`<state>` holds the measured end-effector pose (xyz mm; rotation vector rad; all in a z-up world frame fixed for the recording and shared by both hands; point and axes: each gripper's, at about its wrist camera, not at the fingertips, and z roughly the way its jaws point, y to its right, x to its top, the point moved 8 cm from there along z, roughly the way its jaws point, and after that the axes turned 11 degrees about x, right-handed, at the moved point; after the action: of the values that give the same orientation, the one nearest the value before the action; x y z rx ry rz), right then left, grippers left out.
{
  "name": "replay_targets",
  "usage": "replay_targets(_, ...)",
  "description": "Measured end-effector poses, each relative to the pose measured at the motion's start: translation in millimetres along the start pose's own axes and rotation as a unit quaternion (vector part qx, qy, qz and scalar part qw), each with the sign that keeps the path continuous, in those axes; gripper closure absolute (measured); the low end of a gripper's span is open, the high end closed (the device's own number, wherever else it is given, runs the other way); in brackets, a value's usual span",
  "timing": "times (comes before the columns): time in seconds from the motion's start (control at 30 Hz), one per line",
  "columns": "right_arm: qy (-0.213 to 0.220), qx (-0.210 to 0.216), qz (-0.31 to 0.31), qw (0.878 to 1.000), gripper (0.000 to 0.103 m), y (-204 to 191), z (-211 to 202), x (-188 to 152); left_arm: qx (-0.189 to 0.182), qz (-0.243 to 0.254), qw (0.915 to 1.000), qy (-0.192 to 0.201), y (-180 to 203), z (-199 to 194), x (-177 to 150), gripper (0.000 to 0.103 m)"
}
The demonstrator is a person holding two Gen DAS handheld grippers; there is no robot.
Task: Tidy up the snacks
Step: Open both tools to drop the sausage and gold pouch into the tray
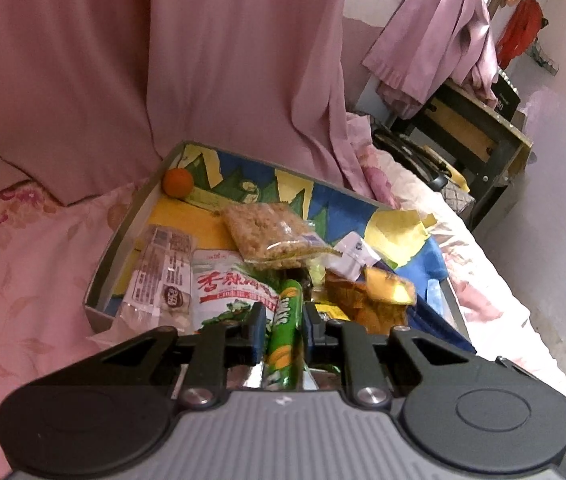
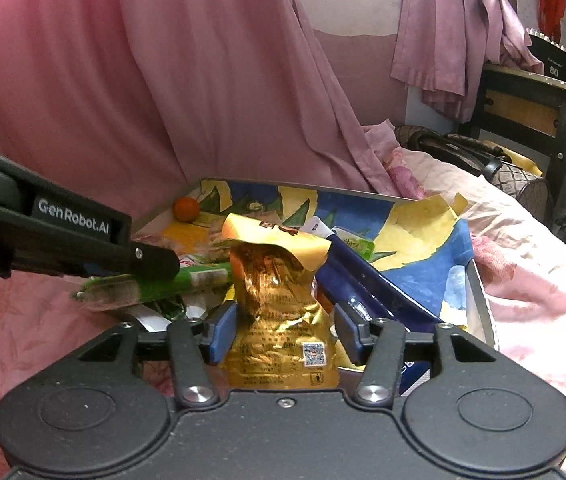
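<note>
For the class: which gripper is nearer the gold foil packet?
Right. The right gripper has the gold foil packet between its fingers; the left gripper grips a green tube beside it.

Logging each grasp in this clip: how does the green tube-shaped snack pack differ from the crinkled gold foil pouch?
The green tube-shaped snack pack is long, thin and stick-like; the crinkled gold foil pouch is broad and creased. The left gripper is shut tight on the green pack, while the right gripper brackets the gold pouch with its fingers spread wide. In the right wrist view the green pack lies sideways; the gold pouch stands upright, its top folded over. Both are over the cardboard tray.
</note>
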<state>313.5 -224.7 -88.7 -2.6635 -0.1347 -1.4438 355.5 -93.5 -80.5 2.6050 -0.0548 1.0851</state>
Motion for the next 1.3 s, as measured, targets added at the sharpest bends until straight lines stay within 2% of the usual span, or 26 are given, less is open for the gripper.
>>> replay_targets(0.2, 0.004, -0.001, -0.002, 1.000, 0.041, -0.4, -2.2, 1.5, -0.005, -0.004, 1.0000, 0.003, 1.2, -3.5, 0.6, 0.070)
replay_targets(0.7, 0.007, 0.007, -0.011, 1.000, 0.048, -1.4, 1.4, 2.3, -0.003, -0.003, 1.0000, -0.003, 1.8, -3.1, -3.7, 0.068)
replay_targets(0.87, 0.009, 0.024, -0.018, 0.999, 0.048, -3.6, 19.9, 14.1, -0.003, -0.008, 1.0000, 0.002, -1.9, -5.8, -1.2, 0.057)
replay_targets(1.07, 0.024, 0.025, -0.006, 0.999, 0.047, 9.7, 38.6, 30.2, -0.003, -0.018, 0.9998, 0.011, -7.4, -7.6, 3.4, 0.041)
replay_targets(1.13, 0.022, 0.030, 0.004, 0.999, 0.045, 14.8, 44.8, 31.1, 0.000, -0.020, 0.9997, 0.017, -8.3, -9.0, 4.8, 0.032)
replay_targets(1.2, 0.020, 0.033, 0.012, 0.999, 0.044, 18.0, 49.2, 30.6, 0.007, -0.020, 0.9995, 0.023, -10.2, -10.7, 6.5, 0.030)
replay_targets(1.3, 0.014, 0.034, 0.012, 0.999, 0.043, 18.2, 53.2, 28.2, 0.002, -0.028, 0.9992, 0.029, -12.0, -15.2, 8.5, 0.019)
